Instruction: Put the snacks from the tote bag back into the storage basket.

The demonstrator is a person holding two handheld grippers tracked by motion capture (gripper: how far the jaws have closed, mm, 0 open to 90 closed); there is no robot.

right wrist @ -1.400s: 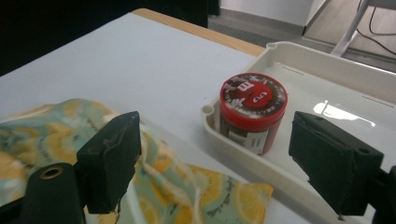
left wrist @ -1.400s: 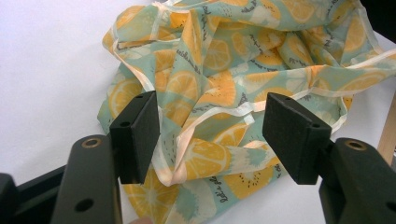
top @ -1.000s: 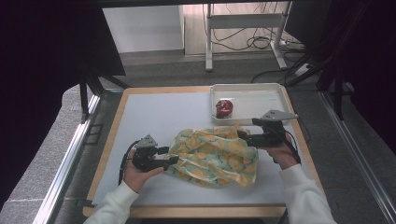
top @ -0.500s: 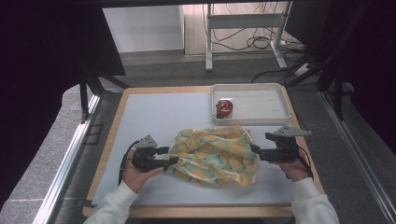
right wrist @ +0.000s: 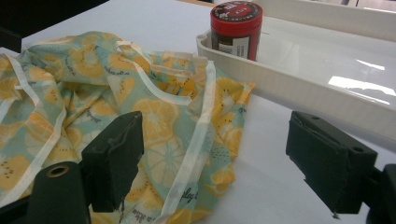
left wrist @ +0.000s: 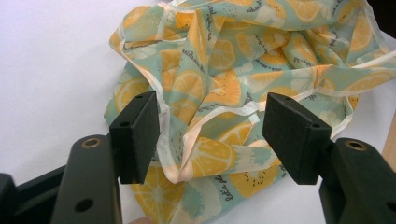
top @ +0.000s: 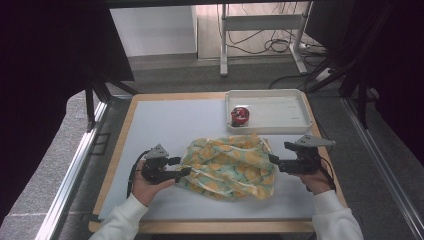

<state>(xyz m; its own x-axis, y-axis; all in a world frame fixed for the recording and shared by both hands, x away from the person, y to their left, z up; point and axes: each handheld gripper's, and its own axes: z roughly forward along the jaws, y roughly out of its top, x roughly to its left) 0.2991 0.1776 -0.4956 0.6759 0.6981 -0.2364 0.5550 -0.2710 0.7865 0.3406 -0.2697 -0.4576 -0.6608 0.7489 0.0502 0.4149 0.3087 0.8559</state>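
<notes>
A crumpled lemon-print cloth bag [top: 230, 165] lies in a heap at the table's middle, toward six o'clock, unsorted and with nothing in it that can be seen. The left gripper [top: 181, 173] sits at its nine o'clock edge, jaws wide apart and straddling a cream-trimmed fold without pinching it. The right gripper [top: 274, 161] waits at three o'clock, equally open and empty. The red-lidded jar [top: 240, 115] stands in the white tray [top: 280, 125] at twelve o'clock. By my judgement, gripping and opening the bag remain undone.
</notes>
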